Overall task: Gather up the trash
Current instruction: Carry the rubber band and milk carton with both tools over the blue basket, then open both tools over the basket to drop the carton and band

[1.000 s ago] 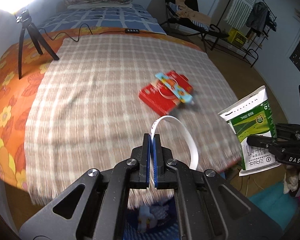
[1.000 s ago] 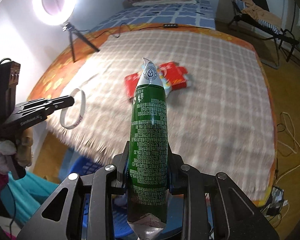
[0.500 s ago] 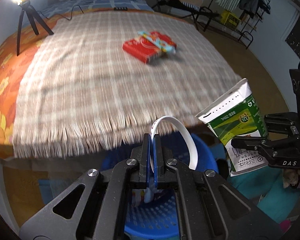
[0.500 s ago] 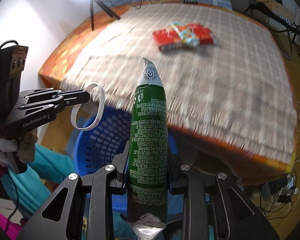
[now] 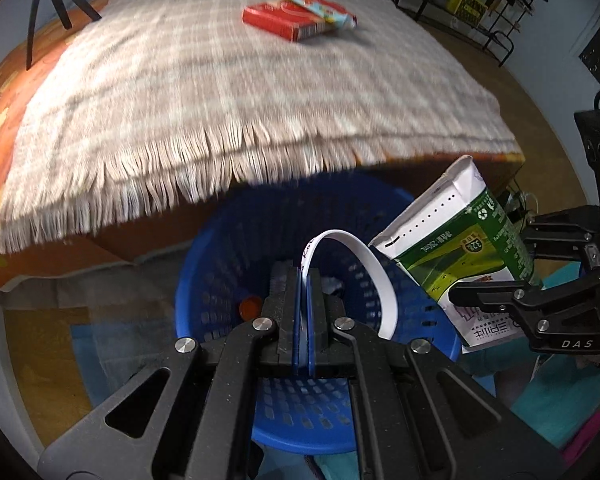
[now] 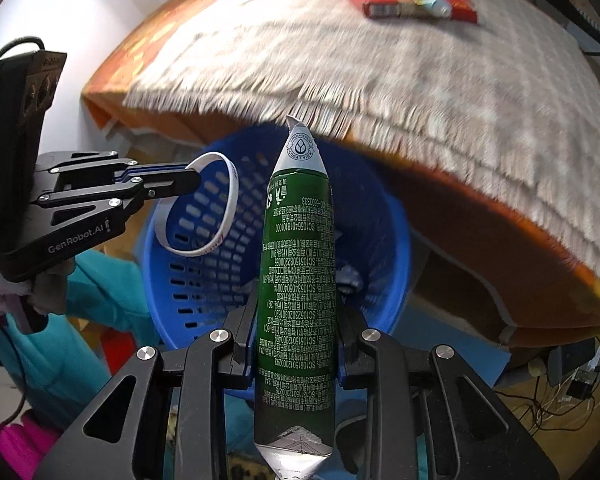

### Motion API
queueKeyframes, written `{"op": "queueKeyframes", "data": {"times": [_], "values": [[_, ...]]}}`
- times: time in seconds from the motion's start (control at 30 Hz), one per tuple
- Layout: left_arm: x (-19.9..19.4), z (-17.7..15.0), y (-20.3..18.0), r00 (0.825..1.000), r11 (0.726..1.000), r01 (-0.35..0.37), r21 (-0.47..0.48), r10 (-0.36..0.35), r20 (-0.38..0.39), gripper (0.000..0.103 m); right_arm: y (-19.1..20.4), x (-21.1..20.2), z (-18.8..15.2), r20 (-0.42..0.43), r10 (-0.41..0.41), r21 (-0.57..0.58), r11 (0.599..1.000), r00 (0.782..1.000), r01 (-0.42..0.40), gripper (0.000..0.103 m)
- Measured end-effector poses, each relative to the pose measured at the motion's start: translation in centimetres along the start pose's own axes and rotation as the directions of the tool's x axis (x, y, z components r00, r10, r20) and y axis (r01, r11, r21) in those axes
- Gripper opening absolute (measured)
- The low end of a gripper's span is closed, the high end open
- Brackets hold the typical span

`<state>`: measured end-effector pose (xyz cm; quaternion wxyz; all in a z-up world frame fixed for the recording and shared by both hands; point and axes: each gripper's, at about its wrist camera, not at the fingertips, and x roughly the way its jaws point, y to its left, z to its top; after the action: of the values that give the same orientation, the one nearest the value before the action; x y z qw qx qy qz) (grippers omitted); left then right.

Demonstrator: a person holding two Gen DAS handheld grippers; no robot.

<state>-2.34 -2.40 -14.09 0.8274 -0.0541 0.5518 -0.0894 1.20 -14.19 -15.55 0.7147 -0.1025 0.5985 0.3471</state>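
My left gripper is shut on a white wristband, whose loop hangs over a blue perforated basket. In the right wrist view that same left gripper holds the wristband above the basket. My right gripper is shut on a green and white drink carton, upright over the basket; from the left wrist camera the carton and right gripper sit at the basket's right rim. A red box with a light blue wrapper across it lies on the checked blanket.
The basket stands on the floor under the fringed edge of the blanket on an orange-sheeted bed. Small scraps and an orange cap lie inside the basket. A tripod stands at the bed's far left. Teal cloth and cables lie around the basket.
Both grippers have dropped from over the bed to above the blue basket, still holding the wristband and the carton. The red box now appears farther away at the top.
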Motion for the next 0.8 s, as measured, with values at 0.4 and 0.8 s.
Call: {"op": "queueKeyframes", "data": {"times": [0.4, 0.8], "values": [[1.6, -1.1, -0.5, 0.999, 1.000, -0.016, 0.022, 0.017, -0.048, 0.000, 0.3, 2.1, -0.8, -0.066, 0.026, -0.003, 1.000, 0.997, -0.027, 0.027], [2.7, -0.7, -1.1, 0.997, 0.999, -0.028, 0.024, 0.030, -0.075, 0.004, -0.1, 2.3, -0.4, -0.071, 0.041, 0.022, 0.999, 0.997, -0.039, 0.052]]}}
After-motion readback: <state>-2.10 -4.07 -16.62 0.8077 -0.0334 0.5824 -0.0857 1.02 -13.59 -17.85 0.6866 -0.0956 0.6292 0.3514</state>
